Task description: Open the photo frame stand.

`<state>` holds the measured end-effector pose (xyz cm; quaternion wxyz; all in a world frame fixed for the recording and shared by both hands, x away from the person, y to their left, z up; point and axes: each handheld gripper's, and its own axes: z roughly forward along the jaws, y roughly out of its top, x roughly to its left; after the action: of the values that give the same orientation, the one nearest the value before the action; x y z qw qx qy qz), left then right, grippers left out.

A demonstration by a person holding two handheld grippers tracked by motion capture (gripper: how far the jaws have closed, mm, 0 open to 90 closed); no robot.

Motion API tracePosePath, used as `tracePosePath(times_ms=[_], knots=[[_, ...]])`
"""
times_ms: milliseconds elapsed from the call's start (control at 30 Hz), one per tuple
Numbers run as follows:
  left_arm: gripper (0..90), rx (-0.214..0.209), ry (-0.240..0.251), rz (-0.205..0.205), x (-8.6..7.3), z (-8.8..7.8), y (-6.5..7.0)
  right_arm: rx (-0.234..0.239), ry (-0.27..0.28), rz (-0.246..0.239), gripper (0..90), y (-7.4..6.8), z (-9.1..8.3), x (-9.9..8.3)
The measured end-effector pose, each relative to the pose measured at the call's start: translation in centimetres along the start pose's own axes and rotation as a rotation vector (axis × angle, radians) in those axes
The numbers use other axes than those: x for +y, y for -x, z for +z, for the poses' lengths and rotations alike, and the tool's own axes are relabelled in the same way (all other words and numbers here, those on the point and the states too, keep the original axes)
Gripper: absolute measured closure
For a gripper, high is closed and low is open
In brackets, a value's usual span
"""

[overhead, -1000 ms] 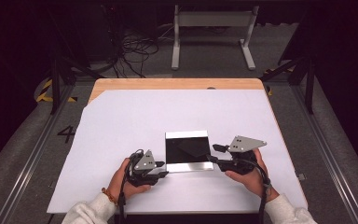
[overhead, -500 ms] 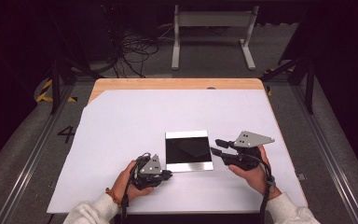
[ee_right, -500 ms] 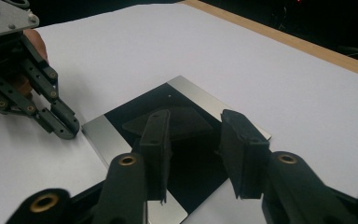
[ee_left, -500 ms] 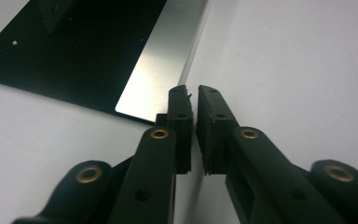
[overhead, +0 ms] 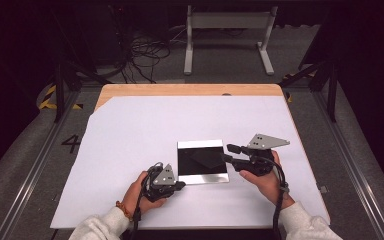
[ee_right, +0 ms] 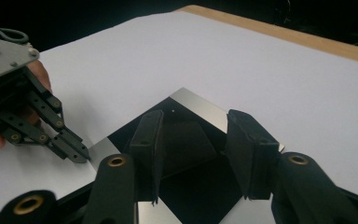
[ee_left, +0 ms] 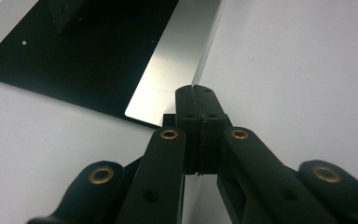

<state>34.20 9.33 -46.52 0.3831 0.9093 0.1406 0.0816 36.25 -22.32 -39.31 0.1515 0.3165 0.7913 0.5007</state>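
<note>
Lying flat on the white sheet point(overhead: 130, 130) covering the bench point(overhead: 190, 90), the mirror plate point(overhead: 202, 161) sits between both hands. The left hand-held gripper point(overhead: 180, 185) has just clenched on the plate's near left corner; the right hand-held gripper point(overhead: 227, 152), jaws parted and just widening, hovers released over its right edge.

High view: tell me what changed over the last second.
The left gripper has just closed its jaws; they now meet at the near left corner of the plate, and whether they pinch its edge is hard to tell. The right gripper drew slightly back toward the plate's right edge, jaws apart, having just opened a little. The plate and the white sheet stayed put.
</note>
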Motion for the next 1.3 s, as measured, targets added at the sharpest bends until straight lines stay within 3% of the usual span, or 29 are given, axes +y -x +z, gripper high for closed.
tracePosePath(times_ms=[300, 500, 600, 900, 967, 1300], knots=[[89.7, 0.013, -0.005, -0.015, -0.3, -0.3, -0.4, 0.042, -0.014, 0.095, 51.6, 0.7, 0.9, -1.0], [89.7, 0.023, -0.009, -0.021, -0.3, -0.4, -0.5, 0.048, -0.018, 0.111, 50.2, 0.8, 1.0, -1.0], [89.6, 0.030, -0.007, -0.024, -0.4, -0.4, -0.7, 0.064, -0.023, 0.126, 44.7, 0.8, 1.1, -0.9], [89.5, 0.035, 0.004, -0.032, -0.4, -0.3, -1.0, 0.097, -0.030, 0.223, 40.7, 1.1, 2.0, -0.9], [89.3, 0.033, 0.006, -0.035, -0.5, -0.4, -1.0, 0.102, -0.066, 0.266, 36.3, 1.3, 2.3, -1.2], [88.5, 0.034, 0.004, -0.037, -0.6, -0.6, -1.1, 0.134, -0.083, 0.304, 34.9, 1.3, 3.0, -1.6]])
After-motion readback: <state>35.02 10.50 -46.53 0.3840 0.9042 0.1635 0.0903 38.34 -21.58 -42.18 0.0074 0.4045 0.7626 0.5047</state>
